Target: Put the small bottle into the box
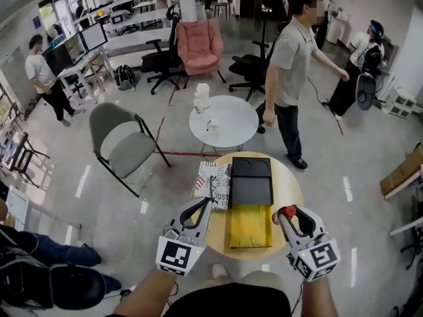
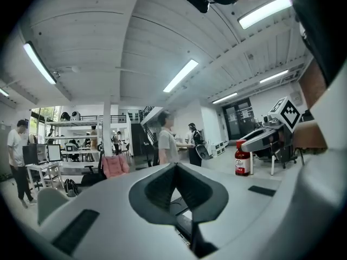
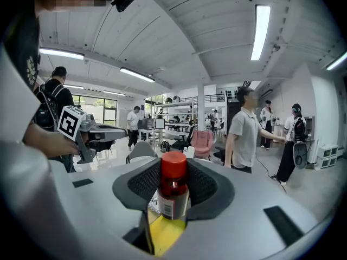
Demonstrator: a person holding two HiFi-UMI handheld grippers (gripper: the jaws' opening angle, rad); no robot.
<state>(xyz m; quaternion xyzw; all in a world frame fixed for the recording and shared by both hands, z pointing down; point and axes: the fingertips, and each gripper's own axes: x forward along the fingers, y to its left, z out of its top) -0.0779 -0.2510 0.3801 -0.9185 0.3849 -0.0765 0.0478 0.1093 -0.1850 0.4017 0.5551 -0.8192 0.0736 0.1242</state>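
Observation:
A small dark bottle with a red cap stands upright between the jaws of my right gripper, which is shut on it. That gripper hovers at the right edge of the round wooden table, just right of the open box. The box has a yellow inside and a black lid folded back. From the left gripper view the bottle shows off to the right. My left gripper is held at the table's near left edge, and its jaws are shut on nothing.
A printed magazine lies left of the box. Beyond stand a white round table, a grey folding chair and a pink armchair. A person stands at the far right of the white table.

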